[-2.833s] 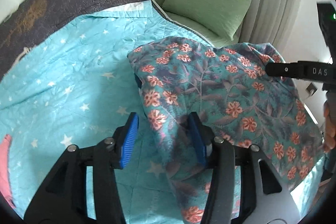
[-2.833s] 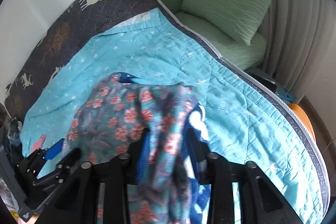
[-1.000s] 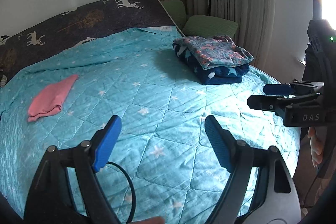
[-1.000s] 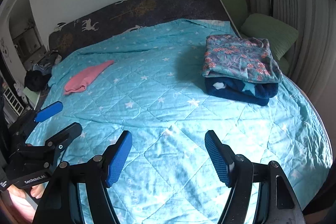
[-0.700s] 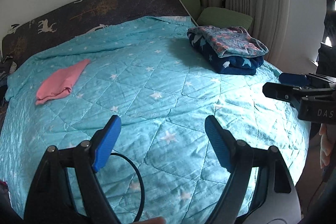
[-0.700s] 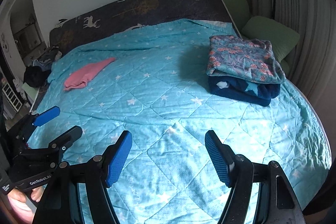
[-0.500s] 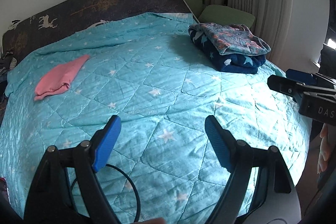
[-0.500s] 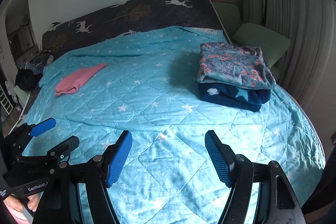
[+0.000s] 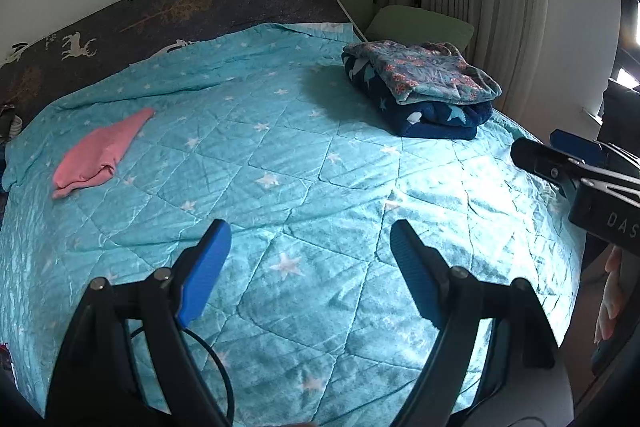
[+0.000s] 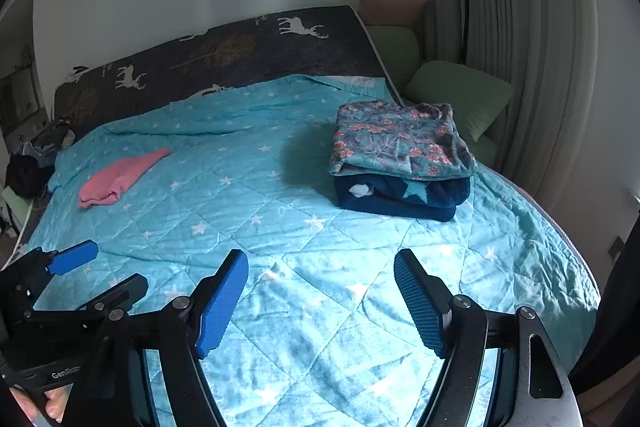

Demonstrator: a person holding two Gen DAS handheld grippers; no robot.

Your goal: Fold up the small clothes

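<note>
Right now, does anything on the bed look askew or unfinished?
The pink garment lies crumpled and unfolded on the quilt, far from the neat stack: floral garment on the navy star one. Nothing looks damaged.

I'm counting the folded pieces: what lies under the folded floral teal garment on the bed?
Under the folded floral teal garment lies a folded dark blue garment with light stars, resting on the turquoise star quilt. Only its edges show; the rest is covered.

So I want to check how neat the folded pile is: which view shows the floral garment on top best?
The right wrist view: the floral garment faces the camera, top and folded edges visible. The left wrist view shows it farther off, more edge-on.
</note>
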